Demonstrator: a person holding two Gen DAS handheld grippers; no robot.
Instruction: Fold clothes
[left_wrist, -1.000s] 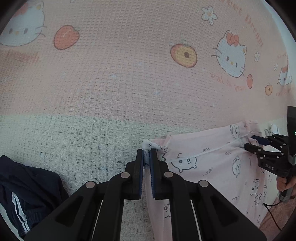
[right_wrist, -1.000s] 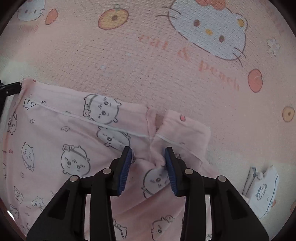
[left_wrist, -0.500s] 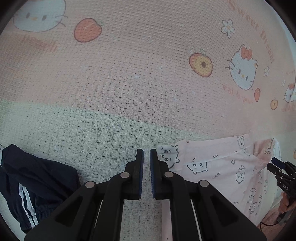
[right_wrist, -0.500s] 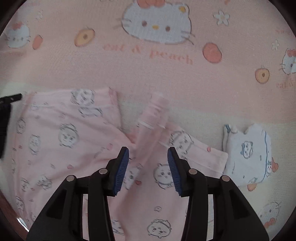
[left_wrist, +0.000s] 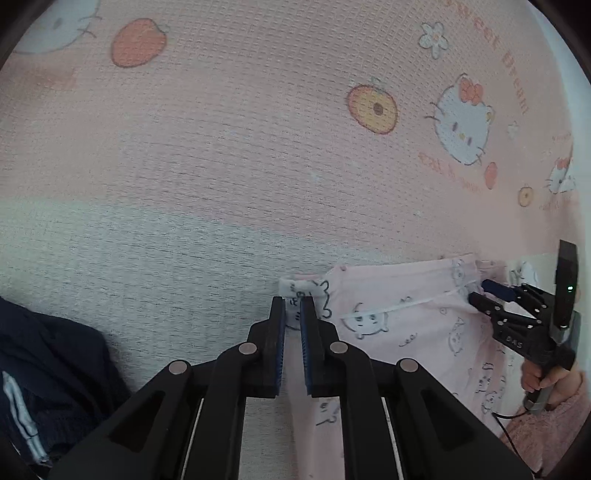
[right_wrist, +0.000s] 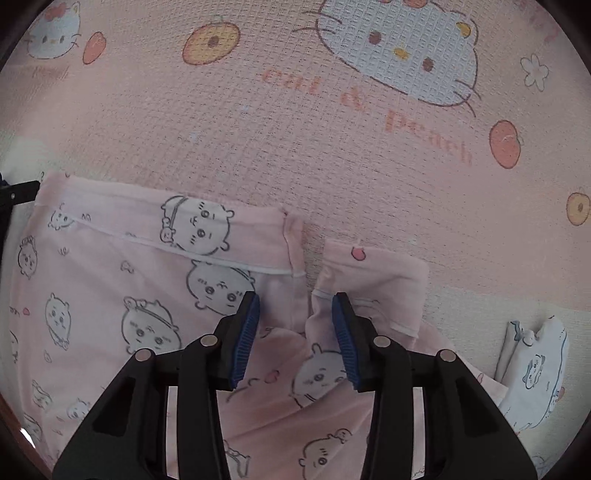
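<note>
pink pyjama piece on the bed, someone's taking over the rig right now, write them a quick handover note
Left gripper: jaws opening, near-shut around the pink garment's corner.
Right gripper: jaws closing, apart, straddling bunched cloth at the garment's split; not pinching yet.
The garment lies spread on the cartoon-print blanket. A white folded piece lies at its right, dark clothing at its left.
Done: both ends reached.
Left: grip and fold it, then likely the dark clothing.

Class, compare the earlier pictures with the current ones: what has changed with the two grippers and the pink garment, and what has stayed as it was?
The left gripper let go of the pink garment briefly, then came back; its jaws, opening slightly, pinch the corner again. The right gripper rose, then dropped back over the split hem, jaws closing. The navy garment and white folded garment stayed put.
</note>
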